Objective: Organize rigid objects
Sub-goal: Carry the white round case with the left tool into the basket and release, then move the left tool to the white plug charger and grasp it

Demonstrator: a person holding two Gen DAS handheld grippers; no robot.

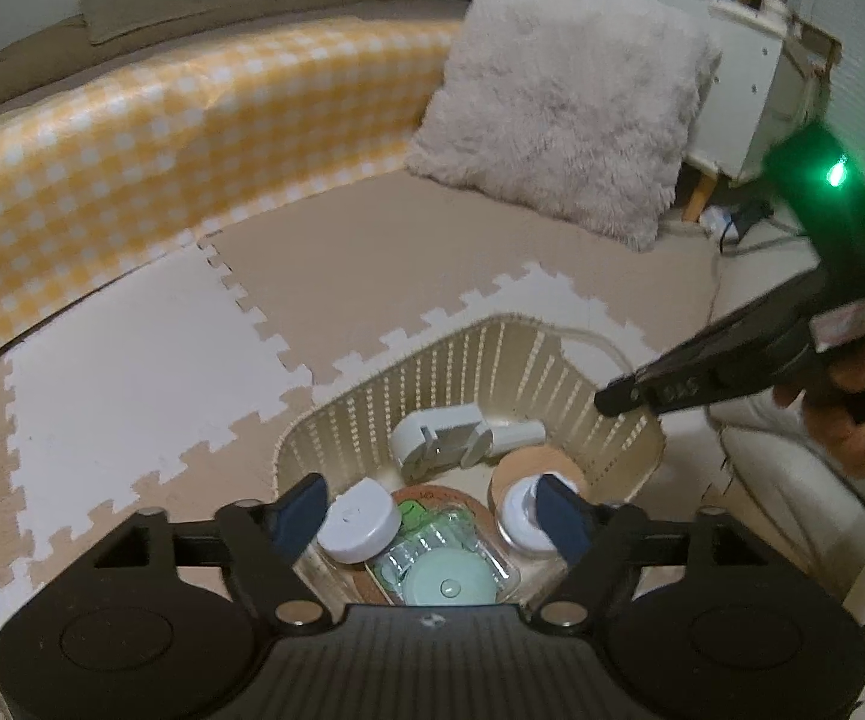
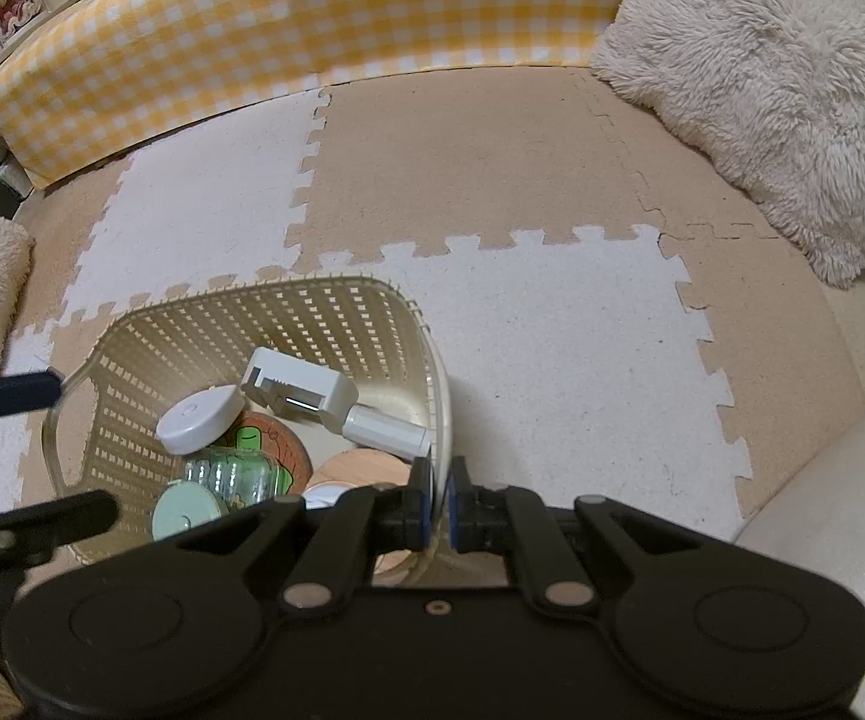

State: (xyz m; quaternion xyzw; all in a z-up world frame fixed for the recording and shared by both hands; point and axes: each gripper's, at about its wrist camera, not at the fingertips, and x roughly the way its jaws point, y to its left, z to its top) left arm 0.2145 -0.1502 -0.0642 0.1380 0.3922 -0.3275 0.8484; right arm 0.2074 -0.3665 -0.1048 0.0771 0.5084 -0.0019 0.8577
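Nearest the left wrist camera, the left gripper point(image 1: 429, 510) hangs over the basket point(image 1: 336, 420) with its jaws spread wide and nothing pressed between the pads; in my judgement it has let go of whatever it carried. Below it lie the sorted items: a clear bottle with a mint-green cap point(image 1: 441, 585), a round white disc point(image 1: 359, 527), a small white-capped jar point(image 1: 522, 510) on a wooden disc, and beneath them a coaster with a green cartoon figure point(image 2: 261, 441). Further in, a white folding gadget with a handle point(image 1: 462, 435) rests against the far wall of the basket. The right gripper point(image 2: 441, 504) has its jaws closed on the basket's rim point(image 2: 439, 420), apparently steadying it. Beyond the basket, the foam puzzle mat point(image 2: 552, 330) on the floor carries no loose rigid object that I can see, only a shaggy cushion point(image 1: 558, 96) and the yellow checked bolster point(image 1: 180, 126) further back. So the gathering seems finished or nearly so; little looks left beyond withdrawing both grippers.
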